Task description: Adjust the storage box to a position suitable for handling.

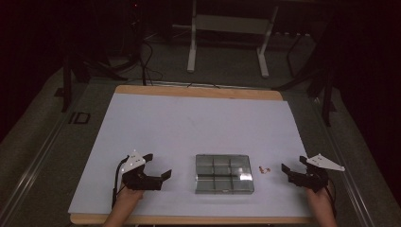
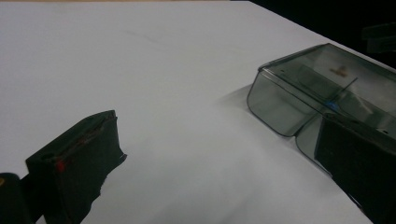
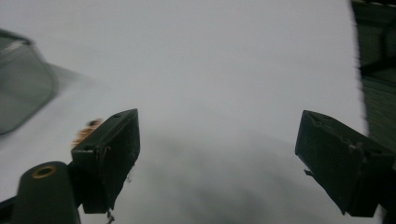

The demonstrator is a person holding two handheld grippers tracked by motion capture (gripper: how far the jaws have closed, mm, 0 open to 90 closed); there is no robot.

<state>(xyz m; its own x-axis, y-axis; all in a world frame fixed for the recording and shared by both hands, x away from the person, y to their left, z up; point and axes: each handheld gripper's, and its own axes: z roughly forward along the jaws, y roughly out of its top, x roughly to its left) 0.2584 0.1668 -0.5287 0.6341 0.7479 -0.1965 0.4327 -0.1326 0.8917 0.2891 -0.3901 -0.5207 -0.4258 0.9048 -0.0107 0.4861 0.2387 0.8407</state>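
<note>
High view: clear box [image 1: 224, 173] at lower centre of the white mat [image 1: 198, 123]; small coppery piece [image 1: 265, 169] just right of it. Left gripper [image 1: 160, 166] lower left, right gripper [image 1: 292, 166] lower right, both with jaws apart, holding nothing.

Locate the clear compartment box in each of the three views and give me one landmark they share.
High view: the clear compartment box lies near the table's front edge, midway between the two hand-held grippers.
Left gripper view: at the right, its corner partly behind the right jaw.
Right gripper view: one rounded corner at the far left edge.
Shared landmark: the white sheet under the box.
</note>
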